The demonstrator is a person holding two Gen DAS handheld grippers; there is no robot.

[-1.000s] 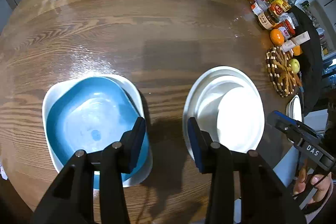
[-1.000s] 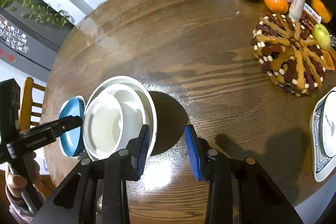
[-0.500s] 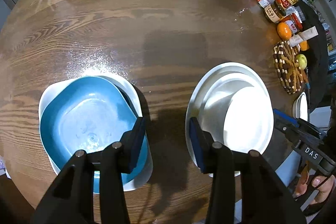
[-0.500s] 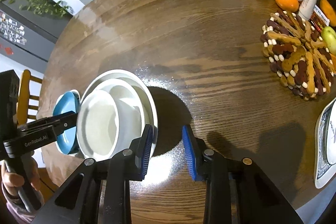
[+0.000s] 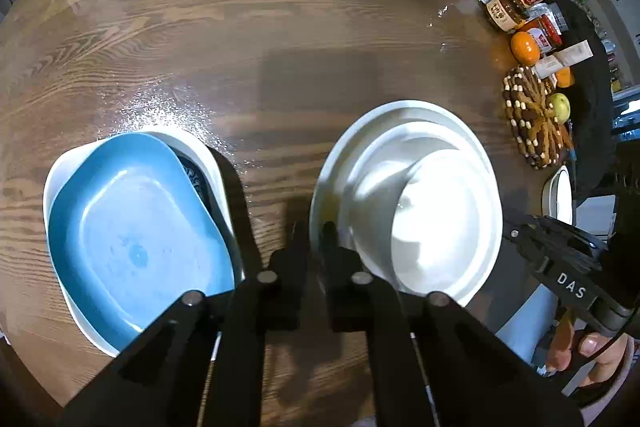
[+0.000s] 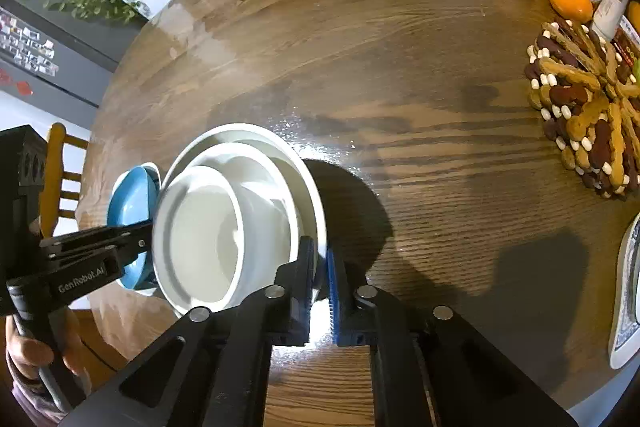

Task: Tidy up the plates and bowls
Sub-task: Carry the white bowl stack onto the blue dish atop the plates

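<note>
From the left wrist, our left gripper (image 5: 314,239) has just clamped onto the near-left rim of the white plate (image 5: 332,163), which lies flat on the table (image 5: 280,27) and carries upright nested white bowls (image 5: 432,219). From the right wrist, our right gripper (image 6: 320,267) has just clenched onto that plate's opposite rim.

We look steeply down from both wrist cameras, close over the bench (image 5: 280,27). Both views share the white bowl stack (image 5: 412,203), seen from opposite sides.
</note>
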